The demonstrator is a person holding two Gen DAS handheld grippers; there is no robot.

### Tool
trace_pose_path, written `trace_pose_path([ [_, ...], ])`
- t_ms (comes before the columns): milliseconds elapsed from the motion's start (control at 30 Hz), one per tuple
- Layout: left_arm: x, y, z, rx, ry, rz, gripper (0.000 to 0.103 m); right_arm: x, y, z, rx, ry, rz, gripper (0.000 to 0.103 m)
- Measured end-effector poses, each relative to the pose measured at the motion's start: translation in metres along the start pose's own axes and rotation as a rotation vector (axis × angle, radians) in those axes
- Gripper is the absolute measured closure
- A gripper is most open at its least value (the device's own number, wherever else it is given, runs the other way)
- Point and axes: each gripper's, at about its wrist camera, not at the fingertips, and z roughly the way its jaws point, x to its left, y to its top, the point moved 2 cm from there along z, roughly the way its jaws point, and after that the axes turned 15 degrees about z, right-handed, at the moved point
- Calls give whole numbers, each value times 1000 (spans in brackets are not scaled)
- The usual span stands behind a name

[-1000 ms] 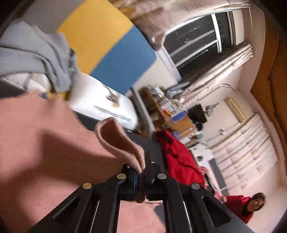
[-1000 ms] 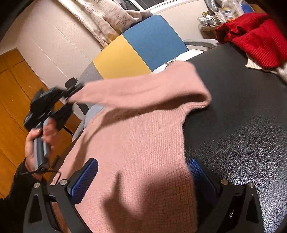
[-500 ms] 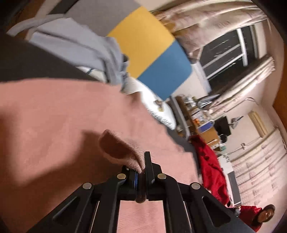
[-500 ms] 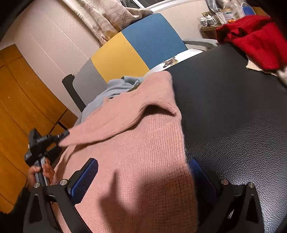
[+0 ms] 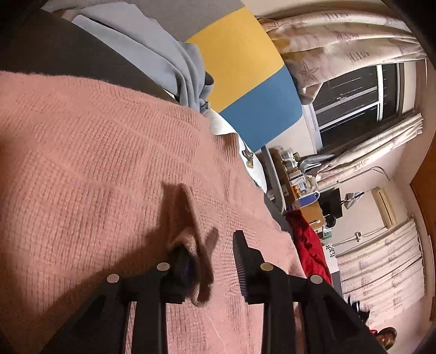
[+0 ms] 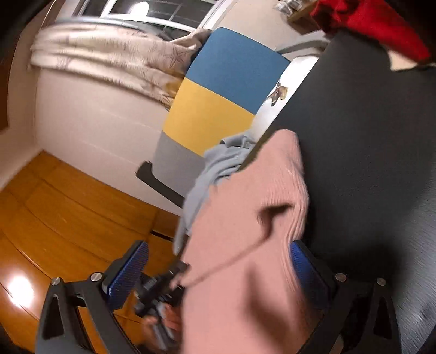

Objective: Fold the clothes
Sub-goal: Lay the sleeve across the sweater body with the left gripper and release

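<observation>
I have the left gripper (image 5: 211,261) low over the pink ribbed knit sweater (image 5: 109,168), and its jaws are opening: the folded-over end of the sweater's sleeve (image 5: 197,261) hangs against the left-hand finger in the left wrist view, with a clear gap to the other finger, so nothing is pinched any more. The sweater itself lies spread on the black leather-textured bench (image 6: 368,163), filling most of the left wrist view, with its far edge running toward the grey-blue garment (image 5: 152,51) draped at the bench's edge by the yellow, blue and grey panelled chair back (image 5: 250,89).

From the right wrist view, which is blurred, the right gripper (image 6: 218,275) has its blue-padded jaws spread wide, and the sweater's near portion lies between them without either pad pressing on it, as far as I can tell. The sweater's long axis runs away from the right gripper toward the chair, with its right edge along bare bench.

I judge the sleeve has just been laid inward across the body. The loose cuff sits right at the left gripper, so that hand is nearer for smoothing it; the right gripper is better placed along the sweater's opposite edge. A red knit garment (image 6: 376,24) lies well apart at the bench's far corner.
</observation>
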Motion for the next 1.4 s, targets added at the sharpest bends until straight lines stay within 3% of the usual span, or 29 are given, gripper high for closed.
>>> trace_pose_path([
  [133, -7, 0, 3, 16, 31, 64, 74, -6, 19, 4, -81, -40, 126, 0],
  [233, -9, 0, 4, 24, 36, 89, 75, 9, 14, -15, -182, -44, 76, 0],
  [267, -8, -1, 4, 25, 32, 88, 75, 14, 11, -15, -177, -28, 62, 0],
  [367, -5, 0, 4, 23, 17, 67, 77, 21, 2, 10, -47, 21, 73, 0],
  [433, -4, 0, 4, 21, 9, 51, 77, 13, 1, 26, -26, -5, 112, 0],
  [533, -7, 0, 4, 24, 19, 57, 77, -13, 8, 42, -44, -32, 248, 0],
  [633, -11, 0, 4, 27, 47, 79, 79, -20, 23, 47, -116, -39, 273, 0],
  [667, -14, 0, 4, 26, 78, 106, 92, -18, 29, 48, -141, -25, 259, 0],
  [700, -21, 0, 2, 16, 112, 157, 98, -16, 37, 47, -171, -21, 244, 0],
  [767, -38, -2, -6, -12, 161, 271, 97, -11, 44, 42, -230, -29, 194, 0],
  [900, -40, -17, -4, 85, 257, 348, 98, -16, 36, 35, -215, -94, 89, 0],
  [967, -34, -17, -7, 85, 264, 327, 98, -21, 30, 34, -179, -122, 60, 4],
  [1167, -26, -7, -21, 35, 286, 274, 94, -6, 21, 22, -72, -214, -53, 1],
  [1233, -21, -3, -20, 40, 266, 234, 93, 10, 17, 16, -68, -244, -144, 1],
  [1300, -18, 0, -19, 34, 251, 179, 83, 31, 14, 17, -70, -269, -271, 1],
  [1400, -13, 2, -23, -8, 255, 148, 80, 56, 11, 47, -26, -330, -439, 1],
])
